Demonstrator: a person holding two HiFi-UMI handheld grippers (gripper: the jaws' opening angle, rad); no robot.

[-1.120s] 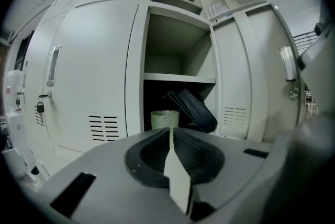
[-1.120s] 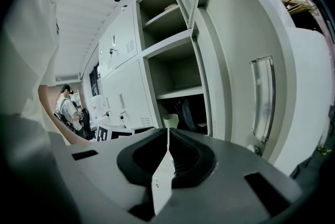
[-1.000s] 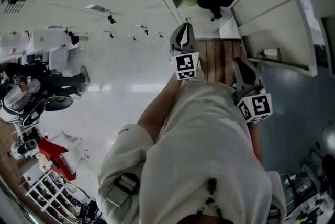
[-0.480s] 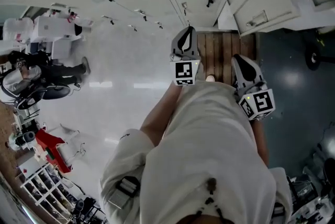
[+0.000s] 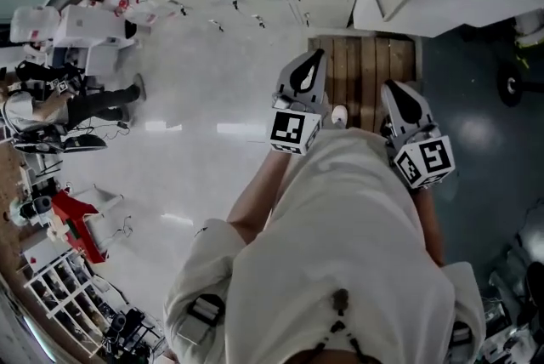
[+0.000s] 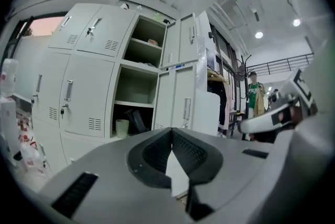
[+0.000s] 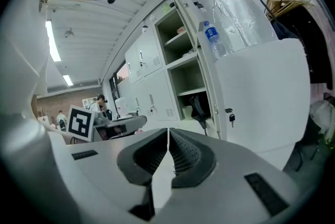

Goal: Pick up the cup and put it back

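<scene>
A glossy pale floor (image 5: 195, 150) and a slatted wooden platform (image 5: 365, 73) lie before white metal lockers (image 6: 78, 87). The pale green plastic cup (image 6: 122, 127) stands upright, mouth up, in the open locker's lowest compartment. The left tongs (image 6: 171, 134) and right tongs (image 7: 168, 134) are both closed and empty.

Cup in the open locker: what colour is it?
The cup is pale green, clearest in the left gripper view.
</scene>
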